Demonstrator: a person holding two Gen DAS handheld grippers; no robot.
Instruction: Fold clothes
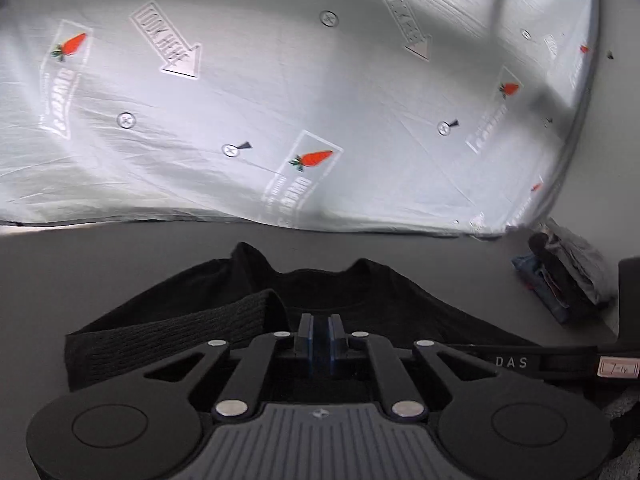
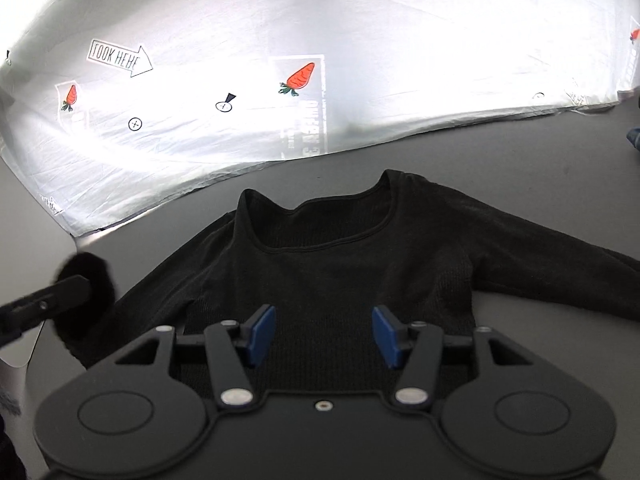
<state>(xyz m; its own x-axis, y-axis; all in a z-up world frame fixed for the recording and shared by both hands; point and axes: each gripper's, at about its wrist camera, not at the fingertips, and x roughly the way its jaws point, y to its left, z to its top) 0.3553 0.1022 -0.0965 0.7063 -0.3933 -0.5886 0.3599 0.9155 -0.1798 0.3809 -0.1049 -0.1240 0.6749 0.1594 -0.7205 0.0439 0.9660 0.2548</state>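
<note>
While the black ribbed long-sleeved top lies flat on the dark grey desk, neckline toward the white carrot-printed sheet, the left tongs stand nearly closed, a narrow gap between the blue pads and no cloth visibly between them; a ribbed sleeve lies just left. Right tongs hover wide open above the top's body, gripping nothing.
</note>
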